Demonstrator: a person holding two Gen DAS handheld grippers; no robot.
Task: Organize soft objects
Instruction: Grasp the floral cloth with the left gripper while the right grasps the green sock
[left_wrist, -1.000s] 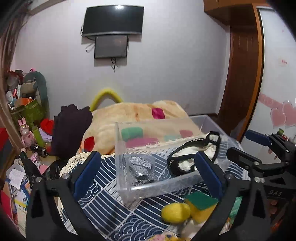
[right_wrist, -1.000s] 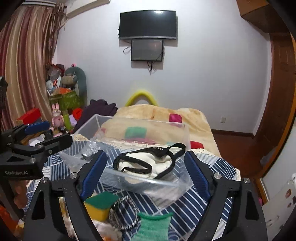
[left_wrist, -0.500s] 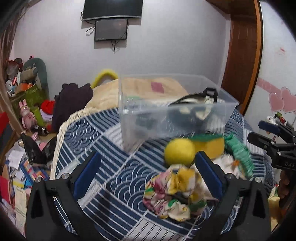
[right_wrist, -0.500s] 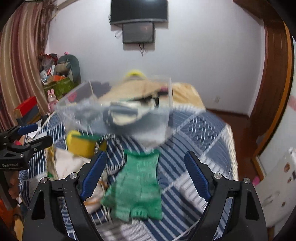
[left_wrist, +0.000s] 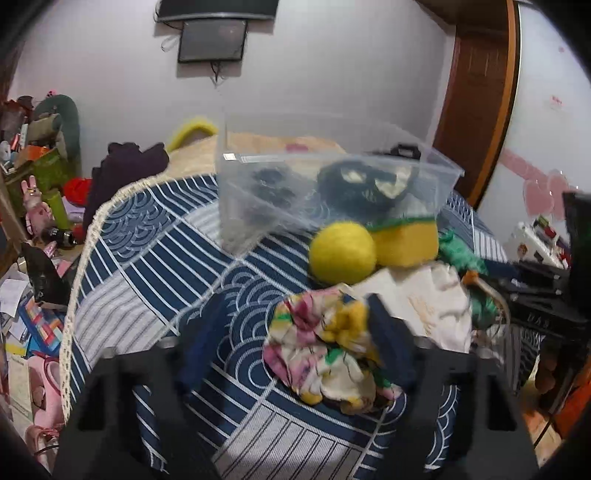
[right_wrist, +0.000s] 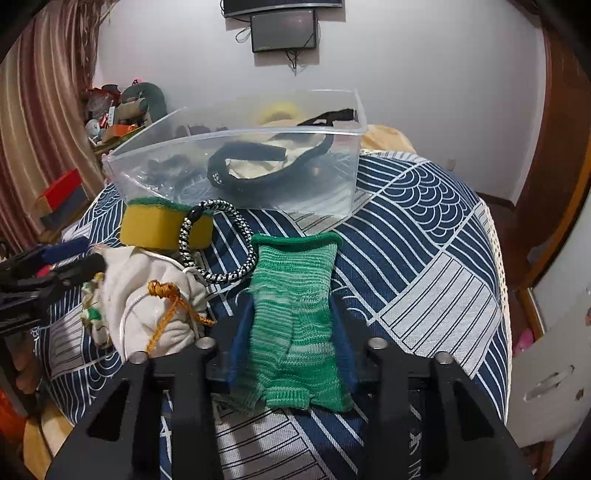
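A clear plastic bin (right_wrist: 240, 173) stands on the blue patterned cloth and holds a black-trimmed cloth item and dark scrunchies. In front of it lie a yellow-green sponge (right_wrist: 162, 225), a black-white cord ring (right_wrist: 218, 243), a cream drawstring pouch (right_wrist: 147, 302) and a green knitted glove (right_wrist: 295, 317). My right gripper (right_wrist: 291, 332) straddles the green glove, its blue pads close on both sides of it. My left gripper (left_wrist: 295, 343) is low over the floral cloth (left_wrist: 325, 347), pads apart, blurred. A yellow ball (left_wrist: 341, 253) lies behind the floral cloth.
The cloth-covered surface (right_wrist: 424, 236) ends at a lace edge on the right. Toys and boxes crowd the left floor (left_wrist: 33, 206). A beige blanket (left_wrist: 266, 142) lies behind the bin. A wooden door (left_wrist: 476, 92) stands at the right.
Both grippers have dropped from above the bin down to the items in front. The right pads have narrowed around the green glove; the left has come down around the floral cloth.
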